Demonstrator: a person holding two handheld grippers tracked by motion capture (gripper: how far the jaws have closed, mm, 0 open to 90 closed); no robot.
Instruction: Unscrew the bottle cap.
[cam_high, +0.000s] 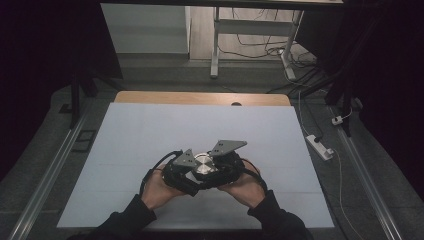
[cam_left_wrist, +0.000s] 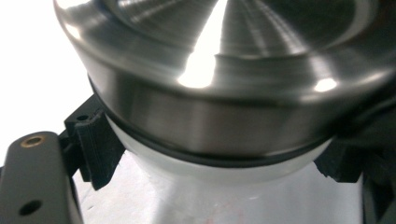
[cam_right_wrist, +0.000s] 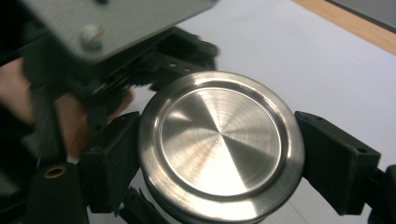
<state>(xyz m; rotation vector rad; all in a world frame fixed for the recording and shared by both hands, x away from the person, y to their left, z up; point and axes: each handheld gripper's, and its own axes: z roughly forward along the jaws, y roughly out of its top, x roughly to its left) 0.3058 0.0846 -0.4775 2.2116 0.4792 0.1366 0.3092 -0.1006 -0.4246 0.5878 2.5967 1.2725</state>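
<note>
A round jar with a brushed steel lid (cam_high: 204, 164) stands near the front of the white table sheet (cam_high: 150, 125), between two hands. In the left gripper view the lid (cam_left_wrist: 224, 56) looms close, with a black seal and the pale jar body (cam_left_wrist: 224, 170) under it. My left gripper (cam_left_wrist: 215, 158) is shut on that body, its fingers (cam_left_wrist: 95, 144) pressing just below the seal. My right gripper (cam_right_wrist: 222, 158) is shut on the lid (cam_right_wrist: 219, 149), one finger on each side of the rim. In the high view the left gripper (cam_high: 184, 172) and right gripper (cam_high: 226, 165) meet around the jar.
The white sheet covers a wooden table whose far edge (cam_high: 200, 98) shows beyond it. A power strip (cam_high: 320, 146) lies on the floor to the right. A white desk frame (cam_high: 250, 27) and cables stand behind the table. Dark sleeves come in from the front edge.
</note>
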